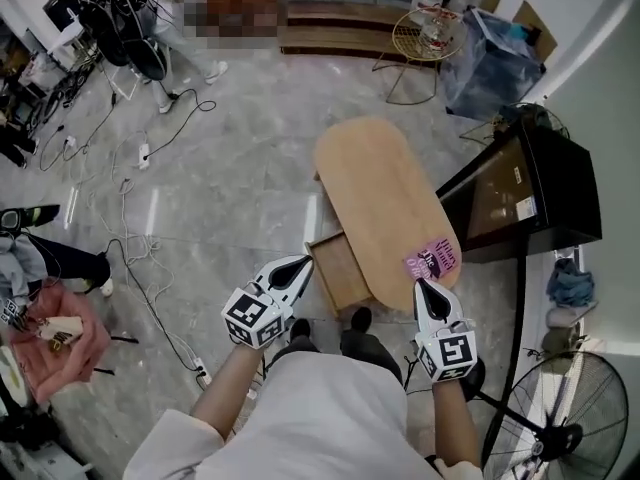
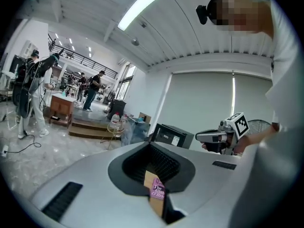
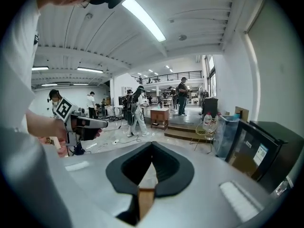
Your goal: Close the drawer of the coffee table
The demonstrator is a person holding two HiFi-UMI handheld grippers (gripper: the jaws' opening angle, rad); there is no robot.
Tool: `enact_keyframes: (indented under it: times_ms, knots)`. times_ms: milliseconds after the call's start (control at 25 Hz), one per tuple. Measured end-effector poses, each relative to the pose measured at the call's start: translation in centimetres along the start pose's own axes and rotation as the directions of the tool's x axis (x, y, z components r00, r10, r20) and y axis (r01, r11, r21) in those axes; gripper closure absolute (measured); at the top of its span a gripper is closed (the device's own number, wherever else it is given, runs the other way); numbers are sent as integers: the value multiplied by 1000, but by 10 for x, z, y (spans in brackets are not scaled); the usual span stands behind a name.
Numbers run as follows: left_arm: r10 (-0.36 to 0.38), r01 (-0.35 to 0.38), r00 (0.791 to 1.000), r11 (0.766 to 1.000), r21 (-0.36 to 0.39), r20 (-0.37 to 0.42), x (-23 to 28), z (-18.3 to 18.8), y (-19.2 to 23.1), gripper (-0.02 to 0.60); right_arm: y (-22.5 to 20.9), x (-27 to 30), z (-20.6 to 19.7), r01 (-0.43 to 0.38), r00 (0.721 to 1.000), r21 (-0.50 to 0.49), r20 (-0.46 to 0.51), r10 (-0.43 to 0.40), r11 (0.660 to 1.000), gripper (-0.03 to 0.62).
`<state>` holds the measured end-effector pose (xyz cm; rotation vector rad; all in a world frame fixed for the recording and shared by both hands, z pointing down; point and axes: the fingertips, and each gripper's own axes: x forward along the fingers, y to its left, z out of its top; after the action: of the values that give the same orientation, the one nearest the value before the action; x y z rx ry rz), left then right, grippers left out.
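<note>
Approach step. Left gripper [image 1: 303,265] and right gripper [image 1: 421,286] both closed, empty. Open drawer [image 1: 341,271] sits just beyond left tips, coffee table [image 1: 375,188] under right tips. Next, I judge: press drawer front inward

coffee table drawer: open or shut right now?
Open. In the head view the drawer juts out from under the coffee table top, its inside exposed.

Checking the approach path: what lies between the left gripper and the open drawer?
Head view: only bare floor between the left gripper and the drawer.
</note>
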<state>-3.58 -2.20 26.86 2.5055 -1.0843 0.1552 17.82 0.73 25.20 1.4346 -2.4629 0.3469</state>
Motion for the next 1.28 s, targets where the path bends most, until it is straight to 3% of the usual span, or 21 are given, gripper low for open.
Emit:
enact_keyframes:
  times_ms: [320, 680, 920, 1280]
  knots:
    - [123, -124, 992, 991, -56, -29, 39, -35, -2, 575, -37, 39, -45, -136, 986, 48, -92, 140, 989, 583]
    - [227, -236, 970, 965, -114, -85, 70, -93, 3, 575, -49, 76, -102, -293, 940, 80, -160, 303, 953, 583]
    - [260, -277, 959, 947, -164, -116, 76, -135, 16, 575, -39, 96, -141, -362, 906, 86, -202, 372, 928, 583]
    - [235, -276, 953, 934, -226, -191, 77, -214, 53, 575, -9, 132, -197, -381, 871, 166, -266, 413, 910, 583]
